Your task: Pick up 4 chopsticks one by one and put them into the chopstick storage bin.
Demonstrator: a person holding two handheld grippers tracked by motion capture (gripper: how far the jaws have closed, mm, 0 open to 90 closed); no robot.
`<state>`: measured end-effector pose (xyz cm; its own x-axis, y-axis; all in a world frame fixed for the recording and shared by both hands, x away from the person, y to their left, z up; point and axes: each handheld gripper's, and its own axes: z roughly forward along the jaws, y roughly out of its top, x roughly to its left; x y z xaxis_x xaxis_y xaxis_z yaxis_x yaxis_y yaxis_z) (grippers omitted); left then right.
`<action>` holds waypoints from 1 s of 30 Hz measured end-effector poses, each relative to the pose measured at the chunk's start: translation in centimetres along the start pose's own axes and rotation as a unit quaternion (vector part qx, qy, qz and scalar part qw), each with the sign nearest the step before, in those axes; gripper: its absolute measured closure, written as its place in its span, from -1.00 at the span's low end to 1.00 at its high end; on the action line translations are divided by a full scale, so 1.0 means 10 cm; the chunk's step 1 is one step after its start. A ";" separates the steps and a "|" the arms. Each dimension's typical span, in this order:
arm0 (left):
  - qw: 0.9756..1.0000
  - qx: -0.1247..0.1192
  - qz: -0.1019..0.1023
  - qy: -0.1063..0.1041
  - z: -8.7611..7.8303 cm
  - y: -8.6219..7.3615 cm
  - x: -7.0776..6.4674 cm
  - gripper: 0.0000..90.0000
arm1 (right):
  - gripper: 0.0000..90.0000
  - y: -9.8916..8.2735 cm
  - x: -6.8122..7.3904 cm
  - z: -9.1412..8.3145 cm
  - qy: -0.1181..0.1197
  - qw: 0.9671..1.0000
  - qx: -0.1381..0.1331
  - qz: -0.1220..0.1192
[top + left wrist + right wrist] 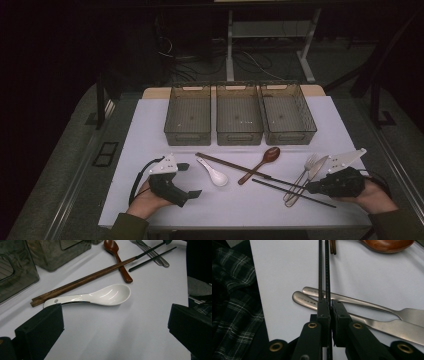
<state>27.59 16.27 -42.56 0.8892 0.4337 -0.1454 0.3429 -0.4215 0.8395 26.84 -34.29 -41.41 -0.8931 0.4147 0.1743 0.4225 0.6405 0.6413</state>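
Black chopsticks point(323, 270) pinched in the right tool point(329, 305)

Left tool point(112, 322) sits open on the counter point(150, 130) beside the white spoon point(100, 296). Pickup looks underway; next, probably carry the pair to a bin point(288, 114) beyond.

A glossy white ceramic-looking spoon point(100, 296) lies by matt brown wooden chopsticks point(82, 281) and a polished reddish wooden spoon point(117, 257). Brushed metal fork point(362, 302) and knife point(372, 323) rest on smooth white sheeting point(150, 130); baskets point(239, 114) appear translucent plastic.
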 end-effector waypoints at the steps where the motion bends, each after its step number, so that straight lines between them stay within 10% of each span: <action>1: 1.000 0.000 0.000 0.001 0.00 0.00 0.00 -1.00 | 0.89 0.00 0.00 -0.02 0.000 1.000 -0.001 -0.002; 30: 1.000 -0.009 -0.010 0.003 0.01 -0.01 0.02 -1.00 | 0.89 0.51 -0.06 -0.03 -0.024 0.997 -0.067 0.019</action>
<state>27.71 16.32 -42.72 0.8799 0.4475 -0.1595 0.3559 -0.3986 0.8452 29.53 -31.43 -38.02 -0.8675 0.4688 0.1664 0.4282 0.5334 0.7295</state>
